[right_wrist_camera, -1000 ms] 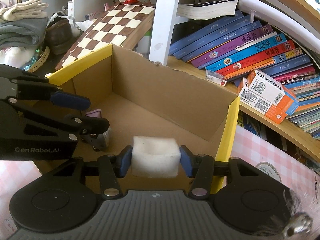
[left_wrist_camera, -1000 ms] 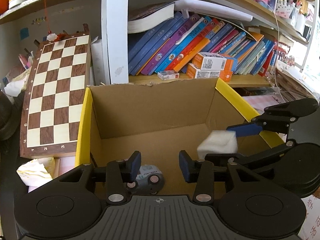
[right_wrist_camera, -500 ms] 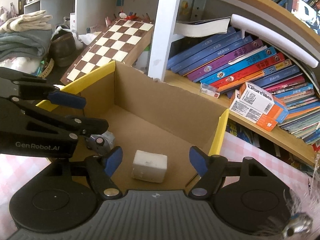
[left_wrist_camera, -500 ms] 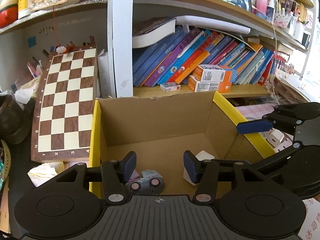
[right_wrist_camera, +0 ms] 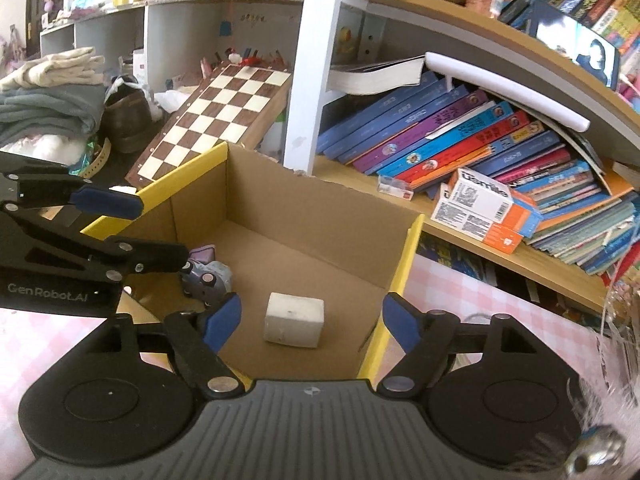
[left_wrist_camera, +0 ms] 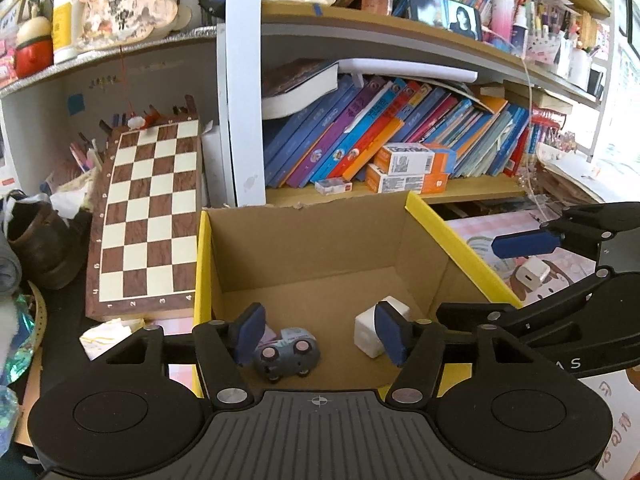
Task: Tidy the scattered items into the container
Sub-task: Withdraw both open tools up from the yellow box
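Both claws, left gripper (left_wrist_camera: 318, 334) and right gripper (right_wrist_camera: 311, 322), have just been opening and hang empty above the cardboard box (right_wrist_camera: 404, 256); the white foam block (right_wrist_camera: 294, 319) inside looks light and squashy, best pinched across its flat sides.

Bright daylight comes from the right edge of the left wrist view, where a window (left_wrist_camera: 624, 92) is washed out to white glare. Both fisheye views bend the shelves (right_wrist_camera: 460, 20) into curves and darken at the corners. The box (left_wrist_camera: 320, 248) interior is evenly lit and sharp, with soft shadows.
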Demonstrator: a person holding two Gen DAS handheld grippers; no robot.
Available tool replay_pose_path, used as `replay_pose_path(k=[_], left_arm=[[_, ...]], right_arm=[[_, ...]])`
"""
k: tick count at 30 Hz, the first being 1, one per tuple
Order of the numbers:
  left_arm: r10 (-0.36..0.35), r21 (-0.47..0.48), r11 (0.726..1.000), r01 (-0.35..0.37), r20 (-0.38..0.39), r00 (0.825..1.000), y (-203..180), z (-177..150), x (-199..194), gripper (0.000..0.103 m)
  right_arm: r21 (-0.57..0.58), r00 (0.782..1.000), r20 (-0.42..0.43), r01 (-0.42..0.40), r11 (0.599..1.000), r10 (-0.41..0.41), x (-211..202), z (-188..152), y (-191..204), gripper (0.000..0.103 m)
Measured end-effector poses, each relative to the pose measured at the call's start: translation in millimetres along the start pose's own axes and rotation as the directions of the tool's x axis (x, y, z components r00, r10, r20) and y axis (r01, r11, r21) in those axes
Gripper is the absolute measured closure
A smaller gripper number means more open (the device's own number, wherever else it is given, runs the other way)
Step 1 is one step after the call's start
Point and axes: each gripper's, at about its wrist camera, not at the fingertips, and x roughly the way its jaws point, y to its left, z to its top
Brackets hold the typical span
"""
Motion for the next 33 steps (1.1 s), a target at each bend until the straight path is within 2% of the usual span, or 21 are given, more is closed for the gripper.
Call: replay_pose_path(k=[10,33], left_arm=[[0.011,0.013,1.000,-0.011,0.007,1.000,-10,-9,-24,0.027],[0.003,0.018,1.000,-0.002,-0.031,1.000,-20,-25,-36,0.026]], right_arm=[[0.039,0.999,0.015,0.041,0.998,-0.041,-32,-19,-1,0.014],[0.127,0.996,-0.037,0.091,0.988,-0.087,-57,-55,-10,0.010]])
